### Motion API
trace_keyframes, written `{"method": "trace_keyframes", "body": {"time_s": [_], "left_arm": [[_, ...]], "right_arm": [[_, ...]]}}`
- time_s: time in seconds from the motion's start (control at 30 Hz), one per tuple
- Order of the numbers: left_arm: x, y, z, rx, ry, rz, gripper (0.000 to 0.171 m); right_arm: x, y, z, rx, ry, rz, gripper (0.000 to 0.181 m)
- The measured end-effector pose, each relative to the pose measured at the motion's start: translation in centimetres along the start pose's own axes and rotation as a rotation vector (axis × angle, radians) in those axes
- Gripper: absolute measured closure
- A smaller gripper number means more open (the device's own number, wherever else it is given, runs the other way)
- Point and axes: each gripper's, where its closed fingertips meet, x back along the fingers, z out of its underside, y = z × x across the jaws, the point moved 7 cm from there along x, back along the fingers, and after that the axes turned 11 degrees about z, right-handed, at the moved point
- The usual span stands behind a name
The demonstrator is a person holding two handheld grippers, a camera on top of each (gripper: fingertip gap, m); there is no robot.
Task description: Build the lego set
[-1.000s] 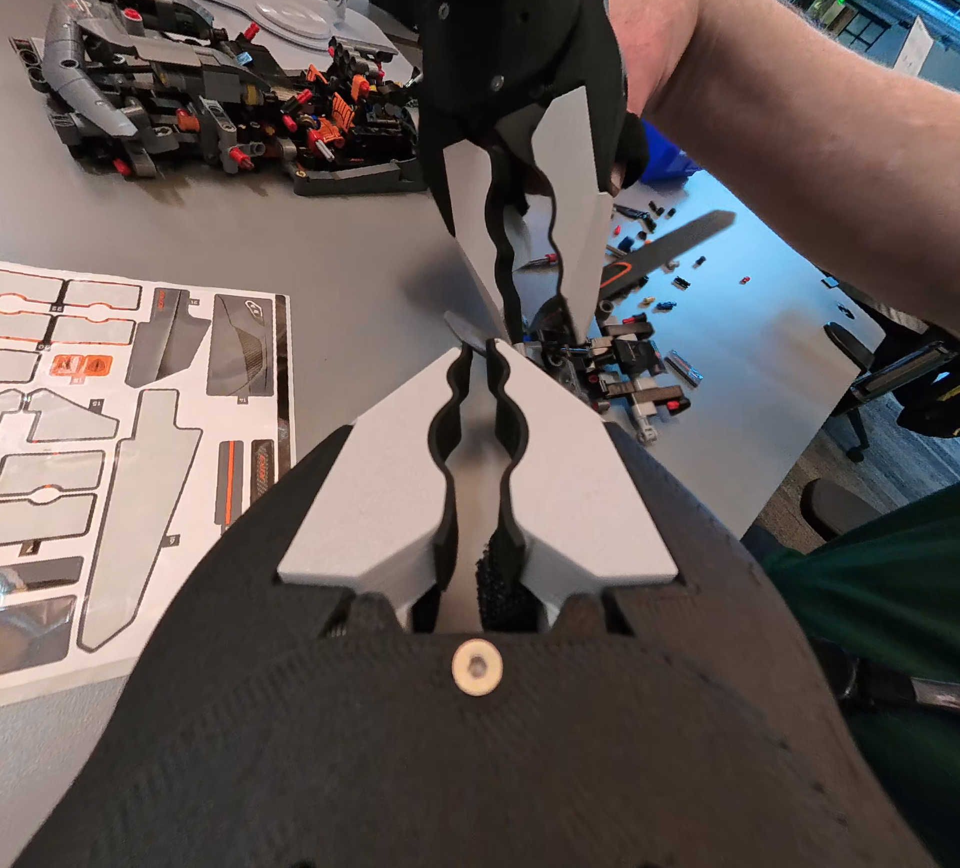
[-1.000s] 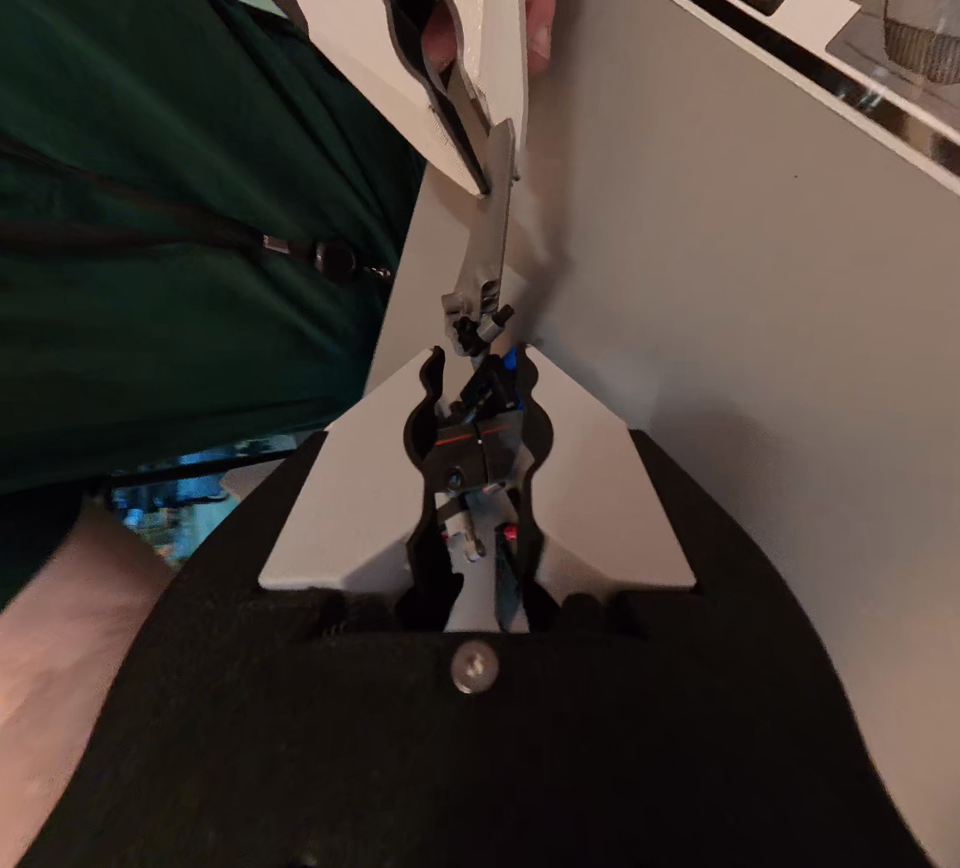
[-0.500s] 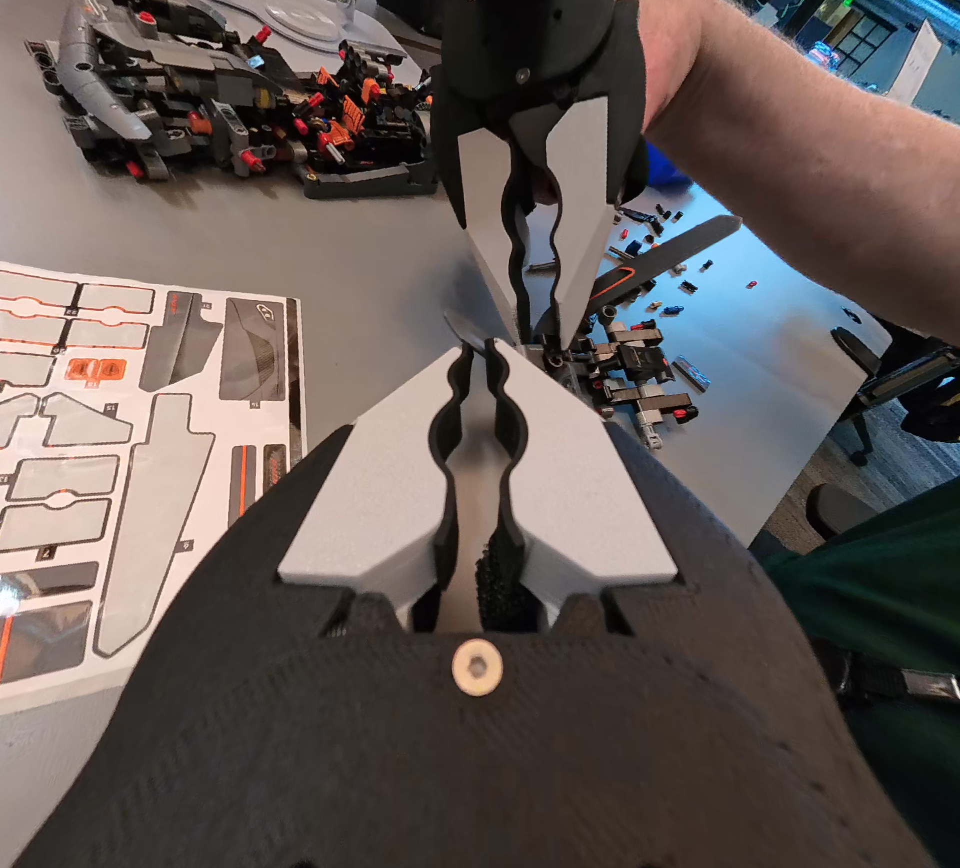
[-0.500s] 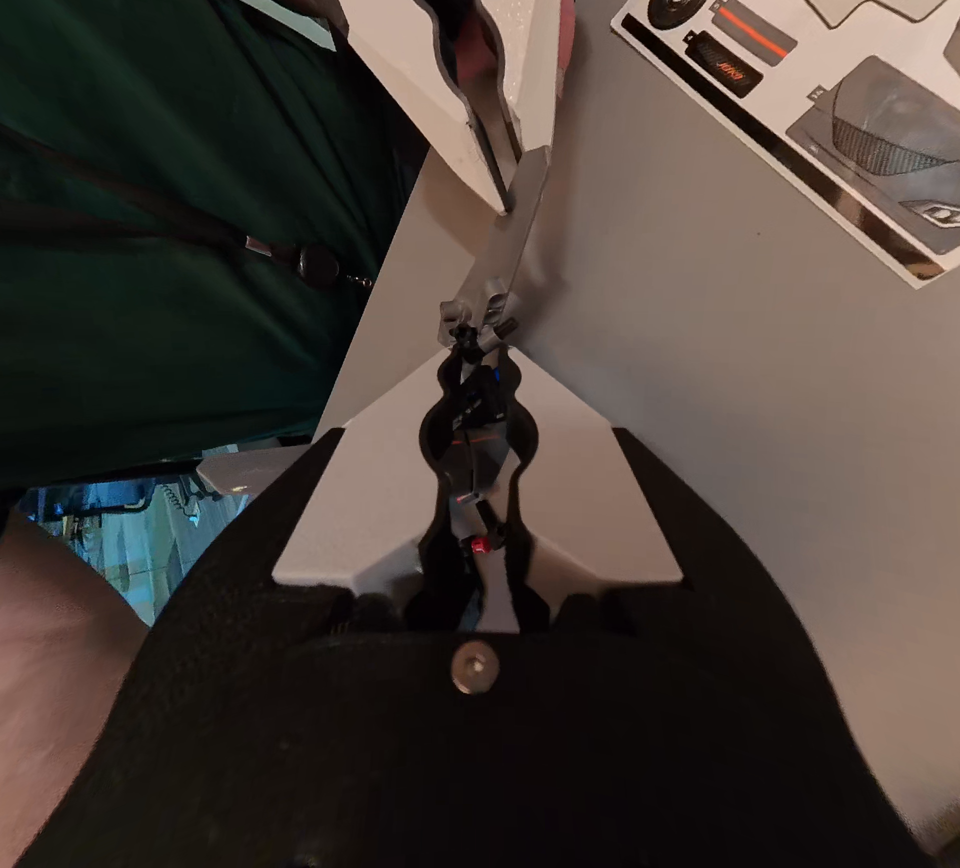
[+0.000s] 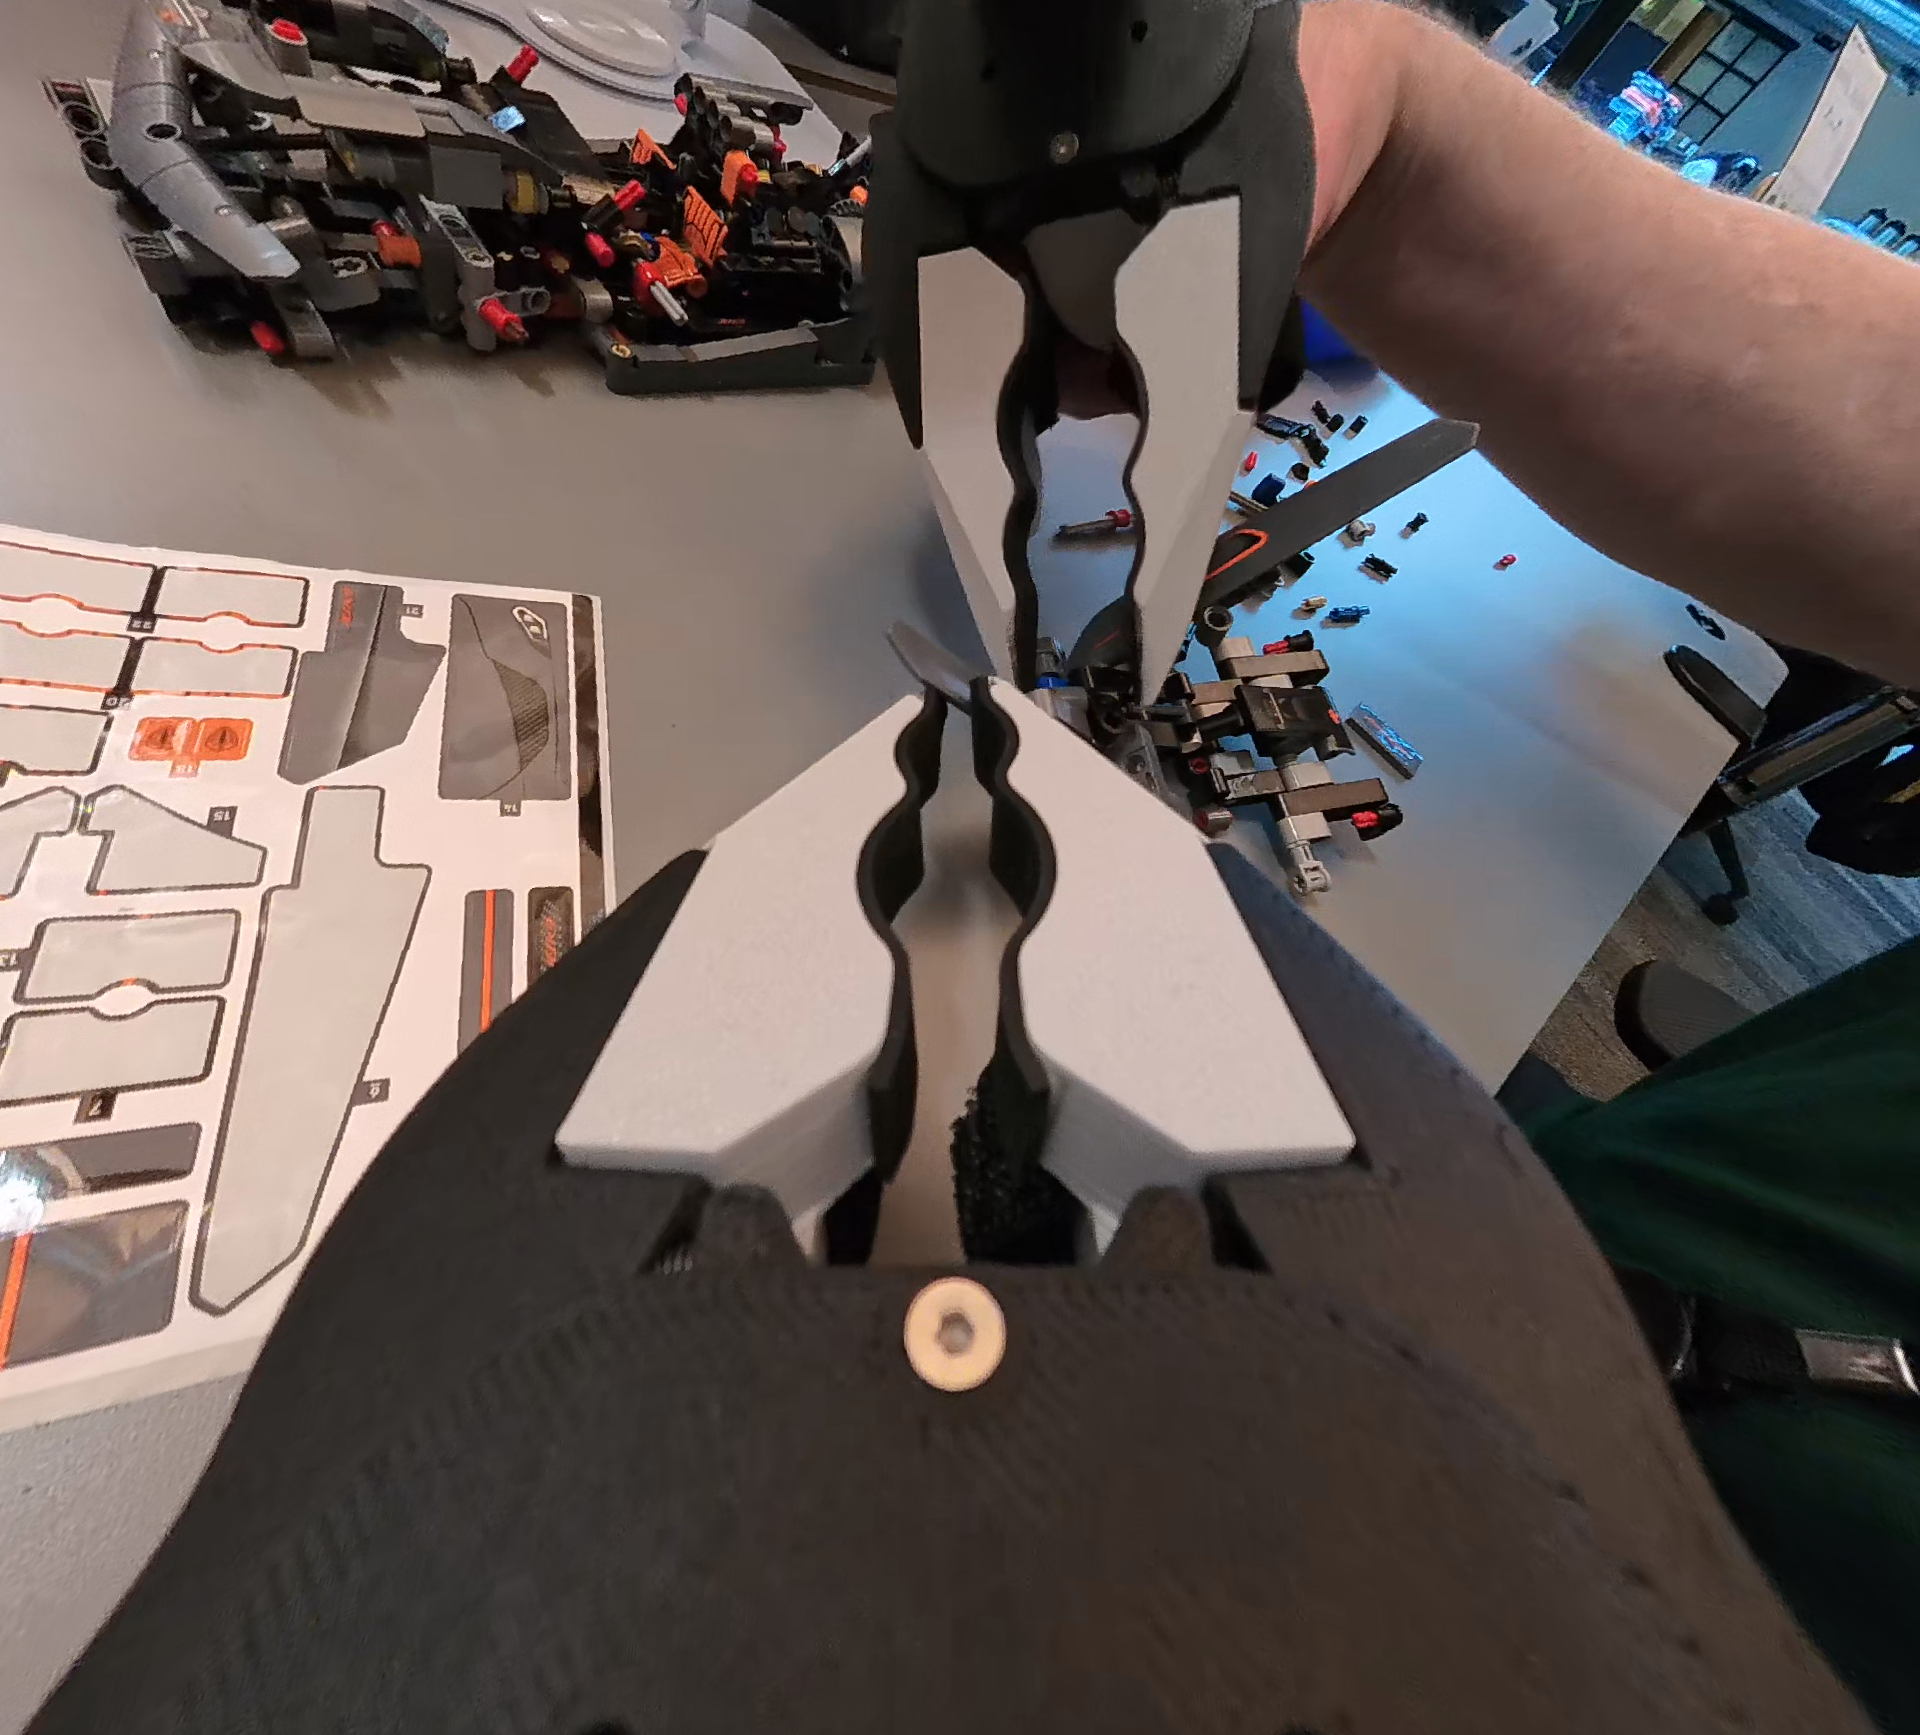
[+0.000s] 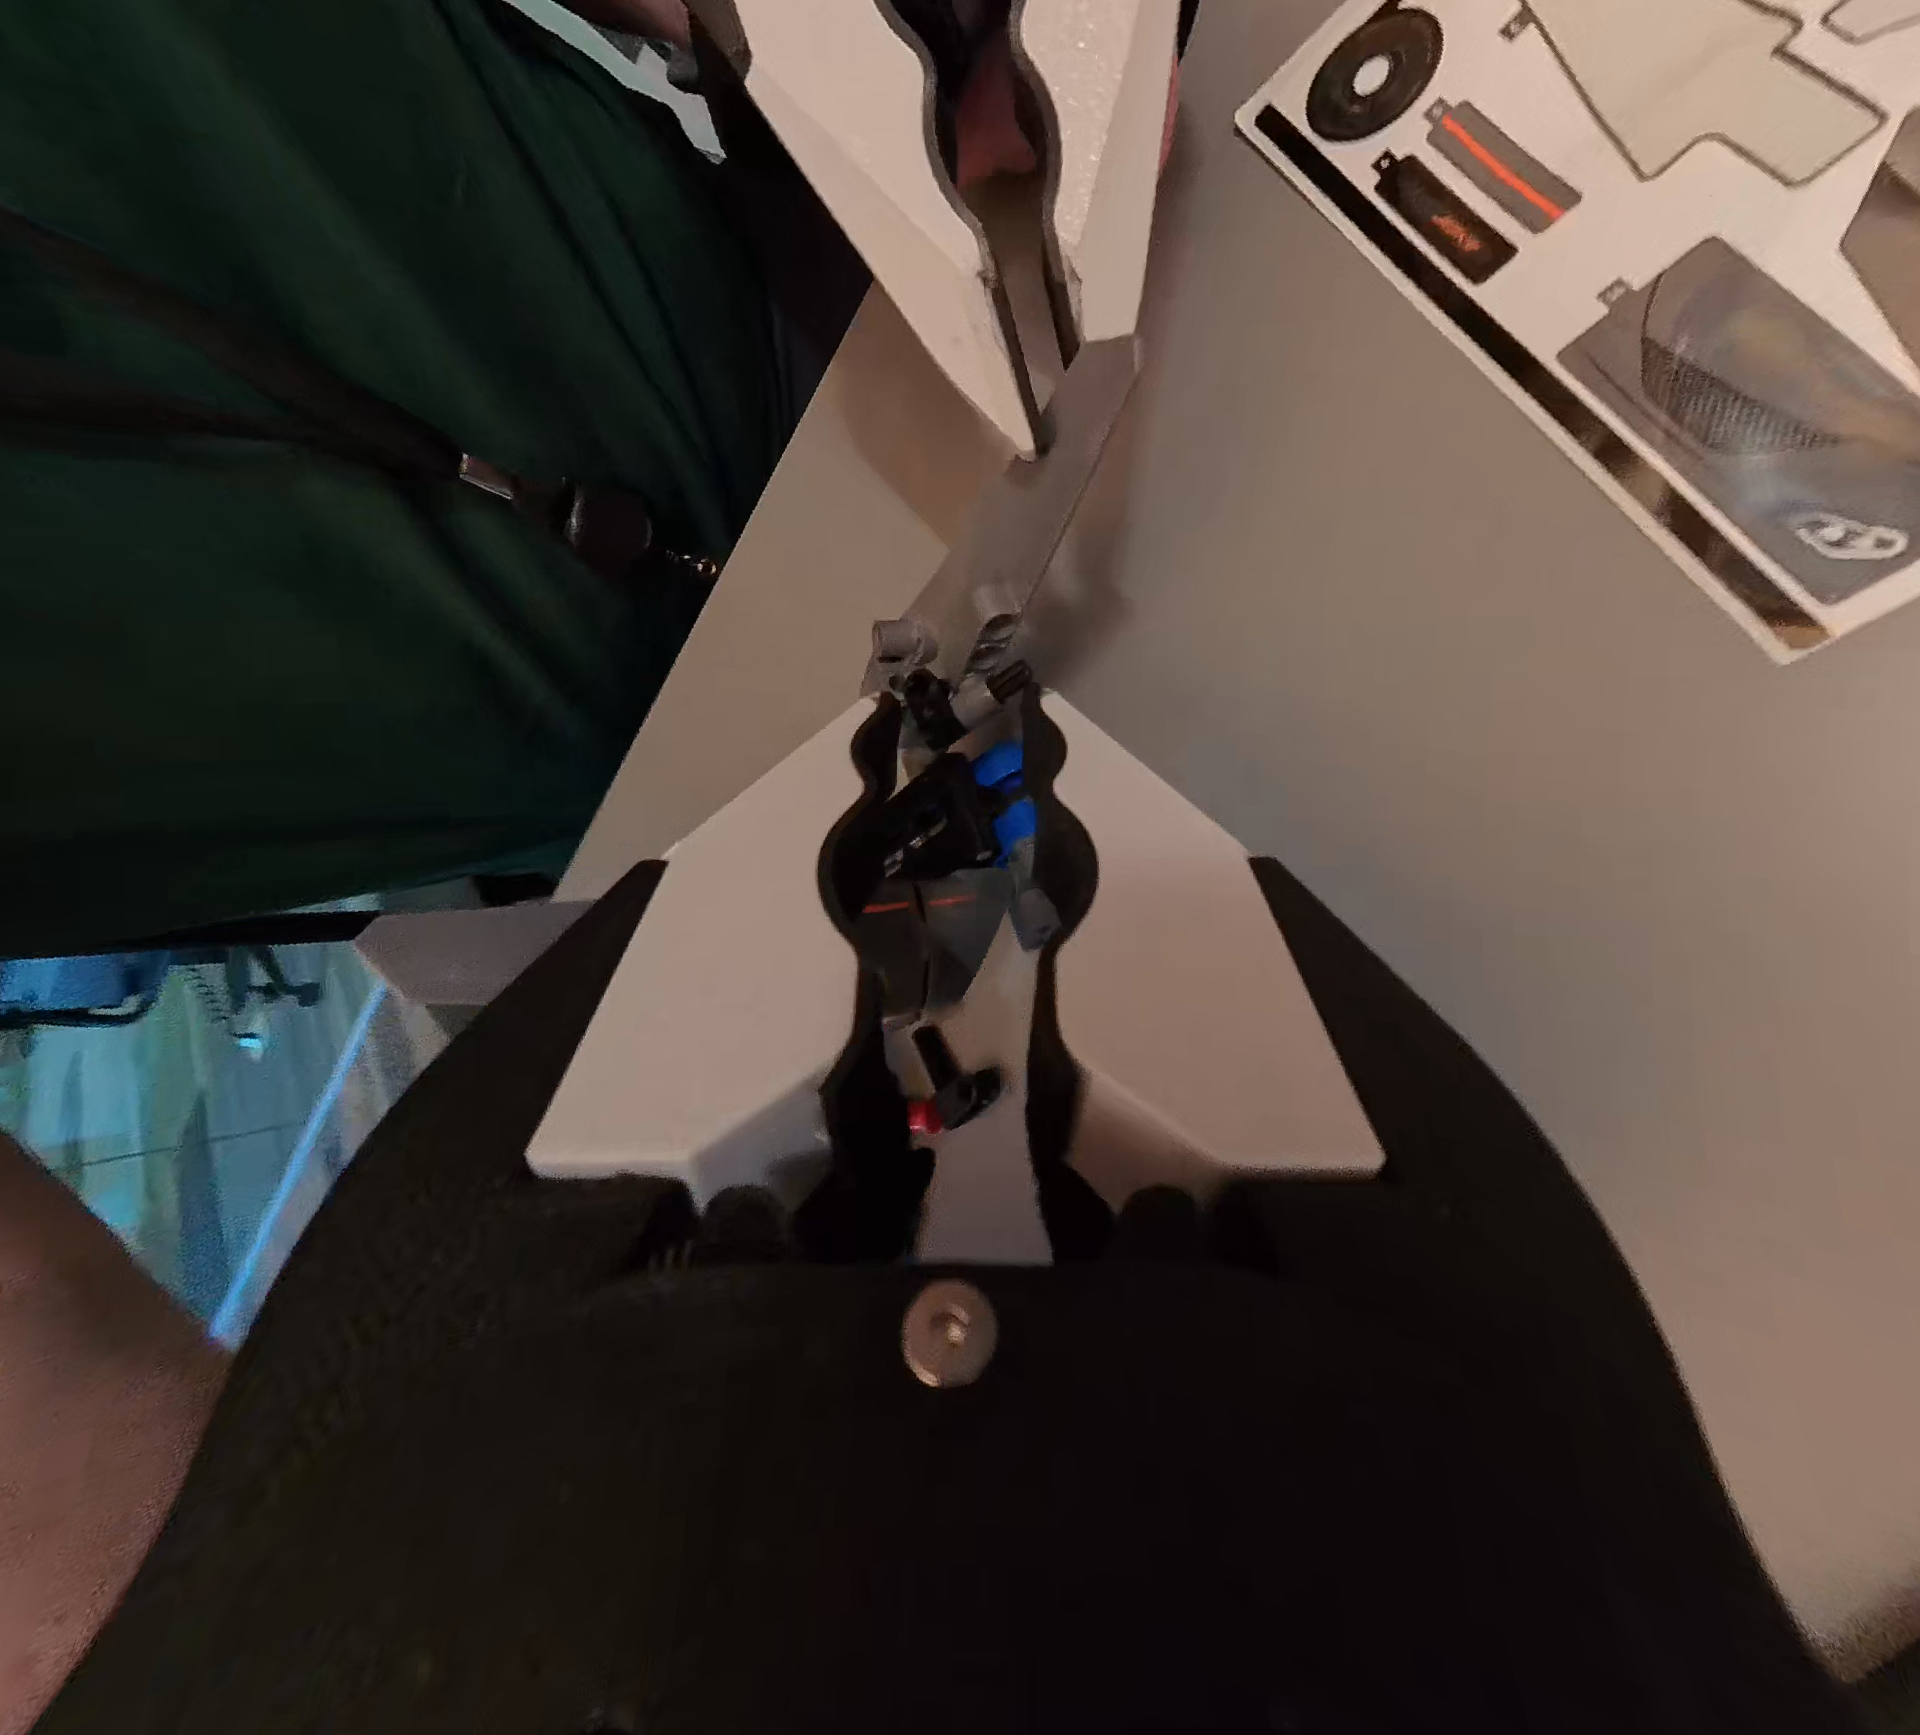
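My left gripper is shut on a thin flat grey panel, whose edge pokes out past the fingertips. My right gripper is shut on a small black, grey and blue lego sub-assembly. In the right wrist view the grey panel runs from the left gripper down to the sub-assembly's grey pin end, touching it. In the left wrist view the right gripper points down, tip to tip with mine, above the table.
A partly built grey, black and orange car chassis lies at the far left. A sticker sheet lies on the left, also in the right wrist view. Another sub-assembly, a long black panel and loose pieces lie right. The table edge is near. There is about 5 centimetres between the tips of the two grippers.
The right gripper has tilted more upright in the left wrist view. In the right wrist view the panel has turned to show its broad face and its pin end now meets the sub-assembly.
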Motion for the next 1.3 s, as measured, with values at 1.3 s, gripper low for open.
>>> {"method": "trace_keyframes", "body": {"time_s": [1.3], "left_arm": [[-0.1, 0.5, 0.0, 0.021, 0.004, -0.028, 0.169]], "right_arm": [[-0.5, -0.9, 0.6, 0.075, -0.112, -0.044, 0.163]]}}
